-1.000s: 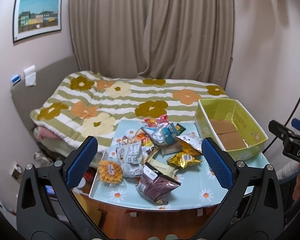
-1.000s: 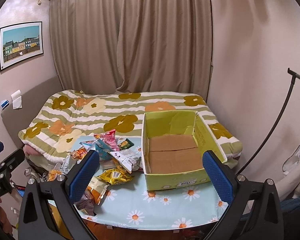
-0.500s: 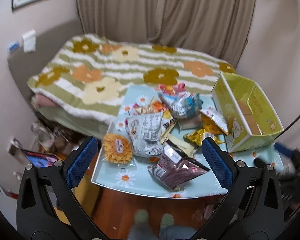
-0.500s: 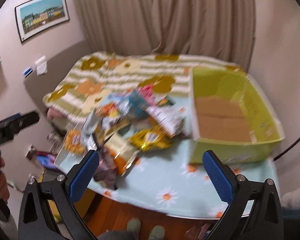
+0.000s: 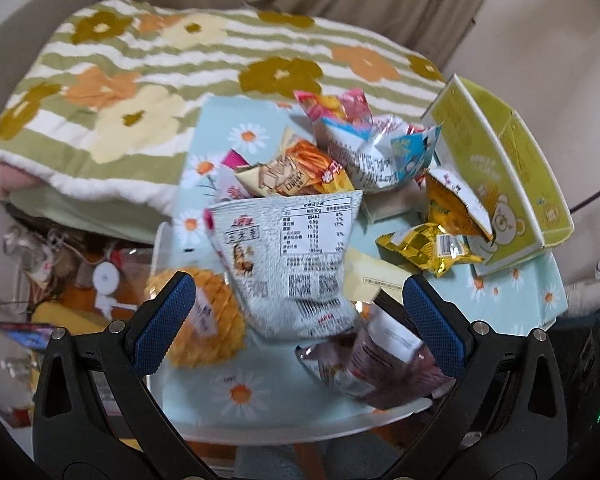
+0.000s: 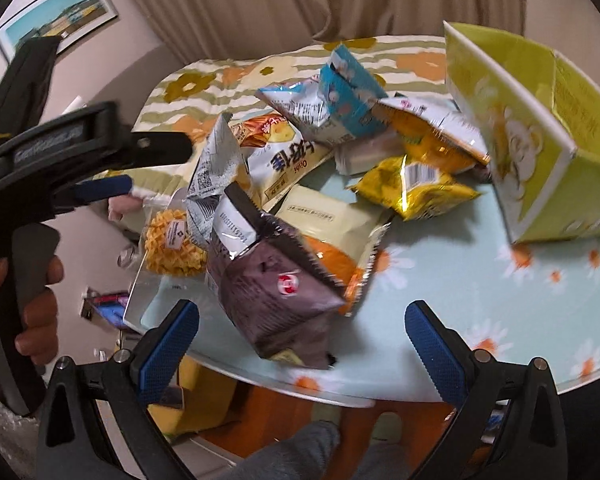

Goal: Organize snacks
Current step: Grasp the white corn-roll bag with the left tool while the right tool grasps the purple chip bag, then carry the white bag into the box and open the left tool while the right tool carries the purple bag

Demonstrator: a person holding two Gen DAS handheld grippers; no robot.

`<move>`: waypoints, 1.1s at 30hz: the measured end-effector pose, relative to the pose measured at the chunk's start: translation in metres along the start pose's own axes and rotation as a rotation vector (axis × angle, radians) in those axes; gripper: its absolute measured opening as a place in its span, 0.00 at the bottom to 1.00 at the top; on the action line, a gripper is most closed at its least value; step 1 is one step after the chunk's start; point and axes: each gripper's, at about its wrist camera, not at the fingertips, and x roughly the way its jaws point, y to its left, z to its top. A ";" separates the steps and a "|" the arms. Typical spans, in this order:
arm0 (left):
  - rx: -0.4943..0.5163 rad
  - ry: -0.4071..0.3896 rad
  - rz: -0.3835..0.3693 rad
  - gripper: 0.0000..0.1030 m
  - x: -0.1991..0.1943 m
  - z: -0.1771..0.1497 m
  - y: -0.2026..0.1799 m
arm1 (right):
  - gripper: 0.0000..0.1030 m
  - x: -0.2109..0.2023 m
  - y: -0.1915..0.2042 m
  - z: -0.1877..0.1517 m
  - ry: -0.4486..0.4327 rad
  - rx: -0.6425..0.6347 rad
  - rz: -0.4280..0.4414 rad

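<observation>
A heap of snack packets lies on the daisy-print table (image 5: 236,396). My left gripper (image 5: 298,324) is open, just above a silver packet (image 5: 296,260), with a round waffle pack (image 5: 208,320) at its left finger and a purple bag (image 5: 372,368) at its right. My right gripper (image 6: 300,346) is open over the purple bag (image 6: 276,292), which lies on an orange-and-cream packet (image 6: 332,220). A yellow foil packet (image 6: 412,188) lies near the yellow-green box (image 6: 540,148), which also shows in the left wrist view (image 5: 512,184). The left gripper body (image 6: 60,152) shows at the left.
A bed with a flowered striped blanket (image 5: 140,68) lies beyond the table. Curtains hang behind it. Clutter sits on the floor (image 5: 60,272) left of the table. The table's near edge (image 6: 340,396) is close below my right gripper, with feet under it.
Both grippers have moved forward and down, close over the snack heap. Their jaws stay open. The snacks and the box have not moved.
</observation>
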 end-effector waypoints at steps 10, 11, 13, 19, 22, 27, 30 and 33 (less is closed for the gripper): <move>0.042 0.094 -0.072 0.86 0.051 0.004 0.013 | 0.99 0.028 0.030 -0.010 -0.022 0.075 -0.109; 0.042 0.099 -0.078 0.85 0.054 0.005 0.014 | 0.99 0.029 0.031 -0.010 -0.028 0.086 -0.118; 0.044 0.106 -0.091 0.83 0.059 0.006 0.016 | 0.99 0.033 0.030 -0.007 -0.033 0.108 -0.131; 0.061 0.092 -0.136 0.72 0.061 0.009 0.019 | 0.99 0.045 0.029 0.000 -0.038 0.150 -0.164; 0.071 0.081 -0.150 0.64 0.059 0.009 0.020 | 0.99 0.049 0.026 0.001 -0.042 0.172 -0.171; 0.098 0.069 -0.160 0.48 0.054 0.004 0.015 | 0.88 0.056 0.023 -0.001 -0.021 0.193 -0.166; 0.089 0.066 -0.173 0.47 0.050 0.002 0.017 | 0.83 0.059 0.019 0.000 -0.012 0.214 -0.155; 0.089 0.054 -0.176 0.47 0.044 0.002 0.020 | 0.80 0.064 0.014 0.005 -0.019 0.228 -0.143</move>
